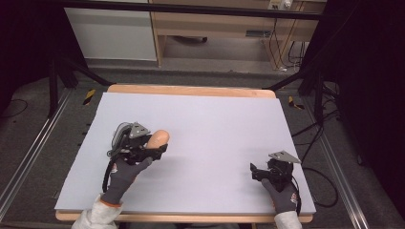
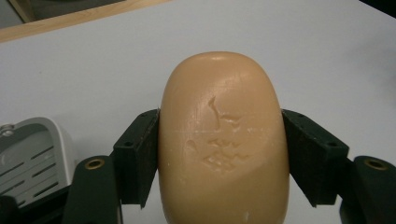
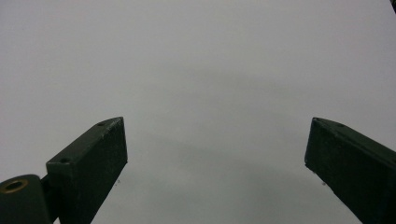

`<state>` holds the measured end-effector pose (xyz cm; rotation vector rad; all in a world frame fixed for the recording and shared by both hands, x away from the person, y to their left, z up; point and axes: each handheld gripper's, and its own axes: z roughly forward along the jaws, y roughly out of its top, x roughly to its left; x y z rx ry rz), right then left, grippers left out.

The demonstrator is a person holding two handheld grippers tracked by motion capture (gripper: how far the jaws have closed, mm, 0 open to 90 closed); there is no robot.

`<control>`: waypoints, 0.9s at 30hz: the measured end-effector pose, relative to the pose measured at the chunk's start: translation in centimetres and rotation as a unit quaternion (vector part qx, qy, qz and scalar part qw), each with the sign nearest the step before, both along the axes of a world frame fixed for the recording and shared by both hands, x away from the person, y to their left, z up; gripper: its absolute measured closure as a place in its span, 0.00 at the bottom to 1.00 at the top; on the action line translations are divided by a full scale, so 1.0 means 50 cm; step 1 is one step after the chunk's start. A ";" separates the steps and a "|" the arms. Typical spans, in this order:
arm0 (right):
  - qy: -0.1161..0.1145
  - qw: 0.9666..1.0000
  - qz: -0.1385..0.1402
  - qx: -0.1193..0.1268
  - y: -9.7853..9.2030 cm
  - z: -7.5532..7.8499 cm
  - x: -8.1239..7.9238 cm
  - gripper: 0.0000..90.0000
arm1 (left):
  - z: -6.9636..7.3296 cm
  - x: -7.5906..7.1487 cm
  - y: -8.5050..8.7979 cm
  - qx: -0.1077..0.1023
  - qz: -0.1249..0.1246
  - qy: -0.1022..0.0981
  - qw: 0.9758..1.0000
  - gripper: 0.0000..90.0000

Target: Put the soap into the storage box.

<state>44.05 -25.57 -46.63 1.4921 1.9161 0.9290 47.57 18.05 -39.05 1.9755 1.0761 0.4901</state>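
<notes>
Left gripper (image 2: 219, 154): I am clamping it on a tan bar of soap (image 2: 223, 140) — one black jaw pressing each long side, the rounded end sticking out ahead of the jaws.

Soap position: in the high view the soap (image 1: 157, 139) is sitting in the left gripper (image 1: 152, 149) over the left half of the counter (image 1: 215, 119); I cannot tell whether its underside is touching the surface or riding just above it.

Soap dish: a pale grey slotted dish (image 2: 32, 154) is lying just beside my left jaw, at the lower left of the left gripper view, and it is apart from the soap.

Right gripper (image 3: 217, 154): I am holding it wide open with nothing between the jaws, low over bare counter near the right front corner (image 1: 260, 171), well apart from the soap.

Risk of slipping: the bar is looking smooth and curved, so I judge that squeezing harder could be pushing it forward out of the jaws — the sides taper toward the end.

Risk of marking: the top face is already showing dents and a scratch, so soft soap may be taking jaw prints.

Risk of bumping: swinging left could be knocking the dish, since it is lying so close.
</notes>
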 end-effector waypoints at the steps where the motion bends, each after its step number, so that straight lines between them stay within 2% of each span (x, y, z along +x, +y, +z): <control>1: 0.000 1.000 0.000 0.000 0.000 0.000 0.000 0.07 | 0.000 0.000 0.004 -0.003 0.003 -0.001 1.000 0.35; 13: -0.002 1.000 0.000 0.000 0.001 0.001 -0.001 0.07 | 0.008 0.000 0.052 -0.006 0.026 -0.005 1.000 0.35; 27: -0.001 1.000 0.001 0.000 0.002 0.001 -0.001 0.07 | 0.019 0.015 0.106 -0.009 0.057 -0.010 0.998 0.35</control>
